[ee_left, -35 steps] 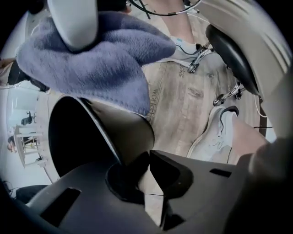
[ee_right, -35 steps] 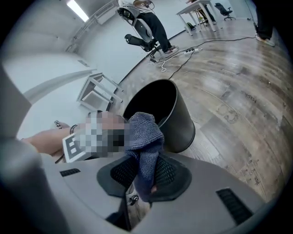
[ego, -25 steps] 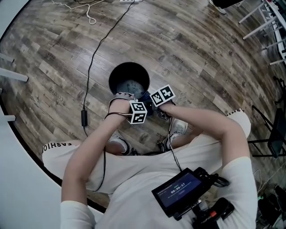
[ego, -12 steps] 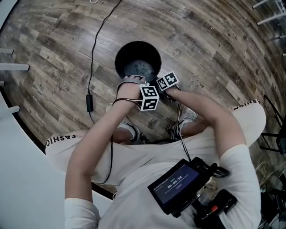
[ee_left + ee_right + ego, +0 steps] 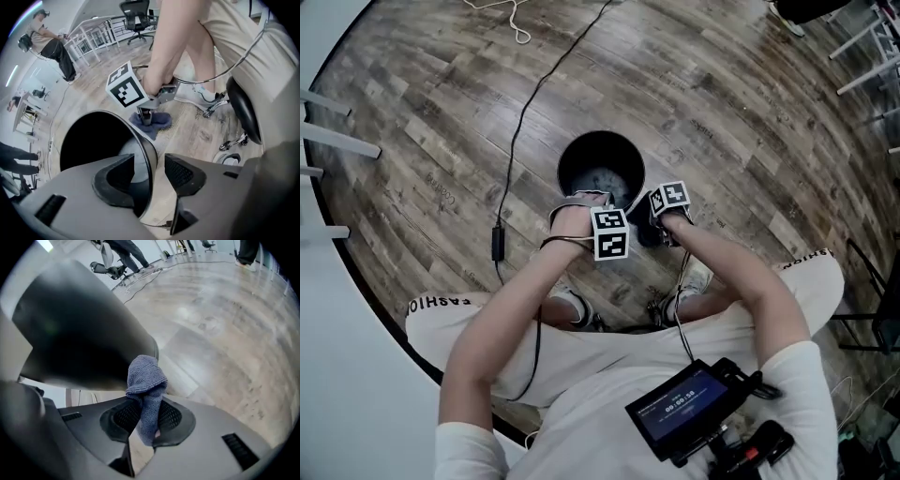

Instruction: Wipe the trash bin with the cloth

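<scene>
Wood-plank floor fills our view, with a thin cable running across it. On it stands the black trash bin, upright, its long axis vertical and its round mouth facing straight up at us.

We see the left gripper pointing down over the near rim. Its jaws have just been opening and now stand wide, the rim's edge between them with neither pad pressing on it.

Beside it, the right gripper is clamped on the blue-grey cloth. The cloth is a bunched fold running along the jaws and poking out past the tips. It sits low, just beside the bin's outer wall and near the floor; we cannot tell whether it touches either.

By our reckoning the wipe of the outer wall is about to start. To do it well, we want the left jaws to pinch the rim so the light bin cannot skid or tip. Then we lay the cloth's broad face against the curve and sweep around it with steady pressure.
</scene>
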